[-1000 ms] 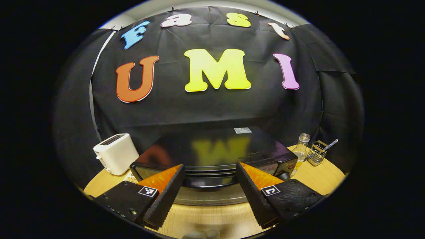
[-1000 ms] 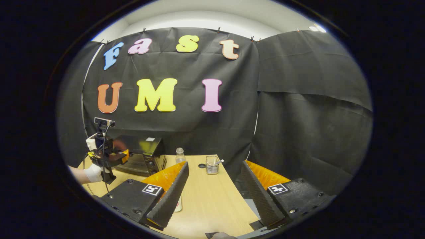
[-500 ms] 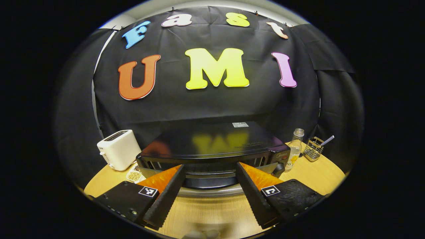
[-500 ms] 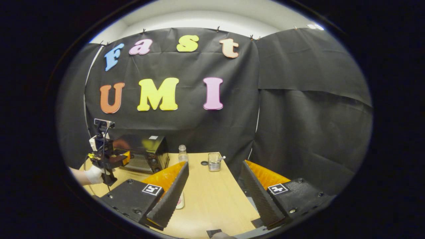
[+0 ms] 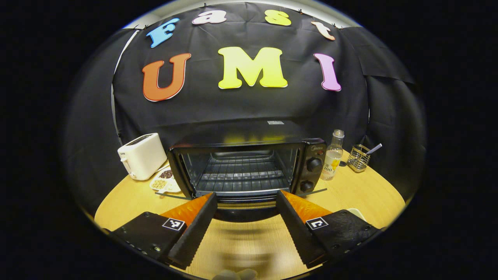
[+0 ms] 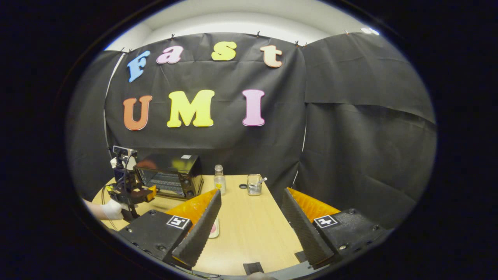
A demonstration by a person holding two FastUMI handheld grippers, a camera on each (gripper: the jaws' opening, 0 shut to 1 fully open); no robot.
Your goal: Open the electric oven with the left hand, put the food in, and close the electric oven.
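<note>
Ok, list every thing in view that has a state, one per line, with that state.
electric oven: door down, open, wire rack bare
left gripper: open, holding nothing, at the door's edge
right gripper: open, empty, above the table
glass bottle: upright, no cap on
toaster: upright, slots empty
wire holder: upright, a straw inside

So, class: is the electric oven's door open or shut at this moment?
Open. In the left gripper view the electric oven shows its bare wire rack inside, and the door hangs down in front.
</note>
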